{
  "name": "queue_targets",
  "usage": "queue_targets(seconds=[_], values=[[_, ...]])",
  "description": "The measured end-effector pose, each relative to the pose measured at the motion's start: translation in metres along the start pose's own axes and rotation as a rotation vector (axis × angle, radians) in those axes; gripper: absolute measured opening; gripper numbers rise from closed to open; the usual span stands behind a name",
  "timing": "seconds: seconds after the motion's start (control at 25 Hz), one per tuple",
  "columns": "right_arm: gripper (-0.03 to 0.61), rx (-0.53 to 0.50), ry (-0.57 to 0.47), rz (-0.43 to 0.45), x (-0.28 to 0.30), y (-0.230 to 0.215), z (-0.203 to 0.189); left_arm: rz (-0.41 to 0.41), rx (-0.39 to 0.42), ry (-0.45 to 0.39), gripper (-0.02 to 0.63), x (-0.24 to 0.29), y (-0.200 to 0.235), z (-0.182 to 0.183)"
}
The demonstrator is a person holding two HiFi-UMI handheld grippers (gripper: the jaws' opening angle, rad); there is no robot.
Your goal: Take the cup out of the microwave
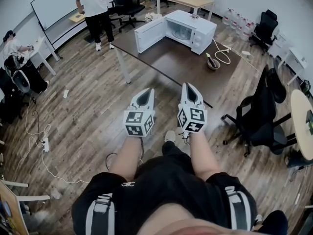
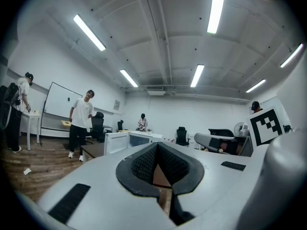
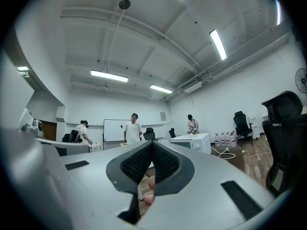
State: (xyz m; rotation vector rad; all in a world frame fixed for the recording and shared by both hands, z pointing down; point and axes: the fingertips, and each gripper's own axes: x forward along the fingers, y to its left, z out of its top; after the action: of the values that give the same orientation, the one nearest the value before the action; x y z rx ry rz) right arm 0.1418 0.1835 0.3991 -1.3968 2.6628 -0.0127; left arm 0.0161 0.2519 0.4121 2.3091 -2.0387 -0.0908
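Observation:
A white microwave (image 1: 197, 27) stands on the far part of a dark table (image 1: 166, 63), its door (image 1: 149, 34) swung open to the left. Inside the cavity a pale, glassy shape (image 1: 182, 32) shows; it is too small to tell as a cup. My left gripper (image 1: 148, 90) and right gripper (image 1: 188, 85) are held side by side in front of the table's near edge, well short of the microwave. Both are shut with nothing between the pads. The left gripper view shows the microwave (image 2: 139, 139) past the jaw tips (image 2: 157, 145). The right gripper view has the microwave (image 3: 193, 140) right of the tips (image 3: 152, 143).
A small bowl (image 1: 213, 63) and a white cable (image 1: 223, 54) lie at the table's right end. A black office chair (image 1: 259, 117) stands right of me, a round table (image 1: 302, 124) beyond it. A person (image 1: 95, 8) stands by the whiteboard at the back left. Cables trail over the wooden floor (image 1: 44, 146).

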Motion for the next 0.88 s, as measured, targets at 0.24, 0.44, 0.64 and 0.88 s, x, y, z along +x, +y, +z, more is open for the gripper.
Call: queue_targets(seconds=[0.24, 0.44, 0.64, 0.88], values=[[0.0, -0.003, -0.011, -0.004, 0.063, -0.015, -0.014, -0.009, 0.032, 0.011, 0.0, 0.054, 0.032, -0.009], [0.0, 0.003, -0.017, -0.006, 0.152, -0.039, -0.024, 0.0, 0.024, 0.008, 0.0, 0.133, 0.077, -0.01], [0.0, 0.0, -0.021, 0.002, 0.257, -0.066, -0.024, -0.007, 0.023, 0.016, 0.0, 0.231, 0.117, -0.002], [0.0, 0.008, -0.016, -0.014, 0.375, -0.114, -0.023, -0.024, 0.016, 0.015, 0.0, 0.352, 0.157, 0.015]])
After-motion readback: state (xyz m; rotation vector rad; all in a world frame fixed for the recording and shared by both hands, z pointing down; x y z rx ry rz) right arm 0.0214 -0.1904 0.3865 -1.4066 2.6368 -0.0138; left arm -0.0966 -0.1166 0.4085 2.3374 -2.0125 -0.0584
